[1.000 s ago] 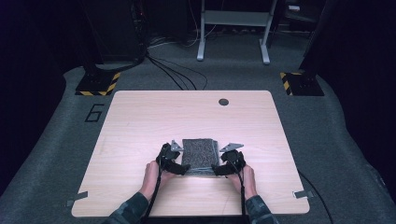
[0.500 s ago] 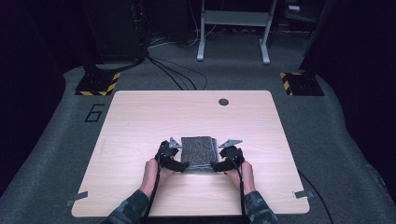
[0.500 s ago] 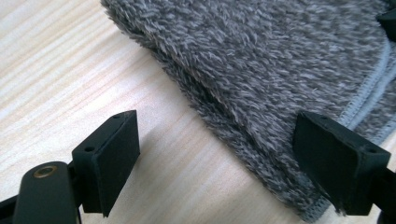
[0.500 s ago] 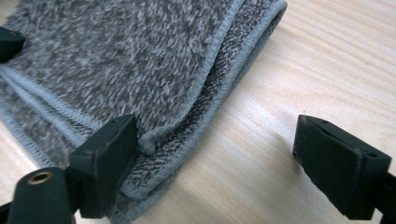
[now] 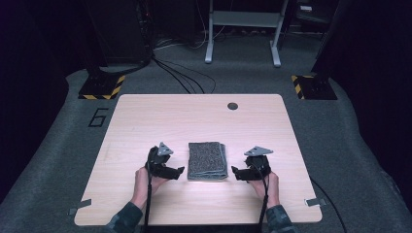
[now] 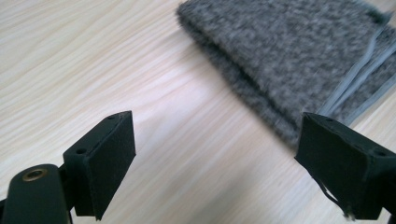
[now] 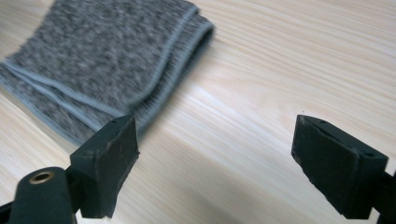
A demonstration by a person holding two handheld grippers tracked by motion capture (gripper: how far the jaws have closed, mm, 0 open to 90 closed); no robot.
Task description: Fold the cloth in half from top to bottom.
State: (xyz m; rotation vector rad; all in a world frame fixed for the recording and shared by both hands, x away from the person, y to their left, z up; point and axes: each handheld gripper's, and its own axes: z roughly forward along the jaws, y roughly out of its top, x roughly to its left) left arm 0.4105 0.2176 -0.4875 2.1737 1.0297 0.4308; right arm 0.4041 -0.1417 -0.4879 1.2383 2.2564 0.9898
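Observation:
A folded grey towel [image 5: 208, 160] with a pale stitched hem lies flat on the wooden table [image 5: 194, 116], a little nearer than the middle. My left gripper [image 5: 180, 171] is just left of it, jaws pointing at its near left corner and apart from it. In the left gripper view the towel [image 6: 289, 56] lies ahead at upper right; the left gripper [image 6: 217, 140] is open, its jaws have just been opening, and only bare wood shows between them. My right gripper [image 5: 235, 172] is just right of the towel. It is open [image 7: 217, 140] over bare wood, with the towel [image 7: 102, 51] at upper left.
A round dark hole [image 5: 232, 106] sits near the table's far edge. Grey tape tabs [image 5: 313, 202] mark the near corners. On the floor are a painted 6 [image 5: 98, 117], two yellow-and-black striped bases [image 5: 103, 87], cables and a metal stand [image 5: 243, 29].
Both grippers were at the towel's left and right edges; they have drawn outward and lifted slightly. The towel stays flat on the table.

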